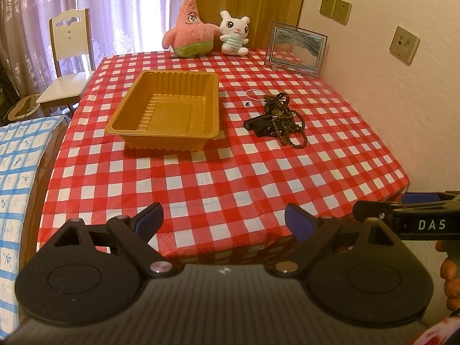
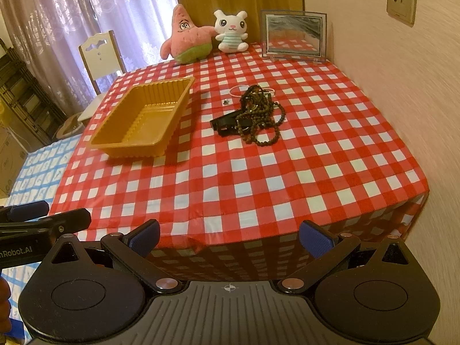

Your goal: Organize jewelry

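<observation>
Where the red-and-white checked tablecloth (image 1: 201, 178) fills the middle of both views, a pink star plush (image 1: 188, 28) and a white bunny plush (image 1: 234, 34) stand side by side at the upper centre of the frame, with a framed picture (image 1: 296, 47) upright to their right against the wall. A white chair (image 1: 69, 57) stands at the upper left, beside the table edge. Nothing lies on the cloth between the tools and the jewelry. A gold plastic tray (image 1: 166, 109) sits left of centre and holds nothing. The jewelry pile (image 1: 280, 119), dark bead strands tangled over a black item that may be a watch or strap, lies on the cloth just right of the tray, apart from it. A thin pink bracelet (image 1: 254, 95) and a small dark piece (image 1: 247, 104) lie at the pile's upper left. The left gripper (image 1: 224, 221) is at the bottom centre of its view, fingers spread wide and holding nothing, well apart from the pile. The right gripper (image 2: 228, 237) is likewise released and bare at the bottom of its view, with the pile above centre.
</observation>
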Motion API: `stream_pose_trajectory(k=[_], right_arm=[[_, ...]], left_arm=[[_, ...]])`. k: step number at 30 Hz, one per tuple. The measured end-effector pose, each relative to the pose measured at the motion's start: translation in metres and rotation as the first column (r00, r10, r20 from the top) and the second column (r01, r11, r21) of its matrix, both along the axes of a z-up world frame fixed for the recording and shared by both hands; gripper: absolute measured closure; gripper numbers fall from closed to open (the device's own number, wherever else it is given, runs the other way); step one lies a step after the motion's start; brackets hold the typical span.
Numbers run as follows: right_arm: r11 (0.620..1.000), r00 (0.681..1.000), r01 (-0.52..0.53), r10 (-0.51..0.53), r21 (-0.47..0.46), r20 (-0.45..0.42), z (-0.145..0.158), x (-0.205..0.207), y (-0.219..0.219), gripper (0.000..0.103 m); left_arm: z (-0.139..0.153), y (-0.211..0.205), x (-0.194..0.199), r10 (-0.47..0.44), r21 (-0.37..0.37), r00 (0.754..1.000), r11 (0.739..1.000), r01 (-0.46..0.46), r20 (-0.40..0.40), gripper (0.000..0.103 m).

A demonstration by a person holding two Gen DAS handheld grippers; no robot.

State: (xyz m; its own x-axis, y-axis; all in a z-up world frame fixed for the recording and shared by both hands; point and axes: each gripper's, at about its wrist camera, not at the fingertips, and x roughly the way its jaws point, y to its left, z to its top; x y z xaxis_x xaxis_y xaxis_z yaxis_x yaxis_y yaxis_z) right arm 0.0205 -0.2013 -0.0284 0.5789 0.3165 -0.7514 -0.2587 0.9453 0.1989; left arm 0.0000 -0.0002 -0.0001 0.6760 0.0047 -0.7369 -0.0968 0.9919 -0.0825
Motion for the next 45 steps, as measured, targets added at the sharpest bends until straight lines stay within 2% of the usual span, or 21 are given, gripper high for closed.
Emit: stream_pose_trajectory(k=[45], right_arm=[[1.000,1.000,0.000,0.000,0.001,0.005,-0.0008,0.0090,-0.0018,0.000]], left_arm=[[0.0000,0.0000,0.0000,0.001,-0.001,1.000,1.000,-0.001,0.000,0.013]])
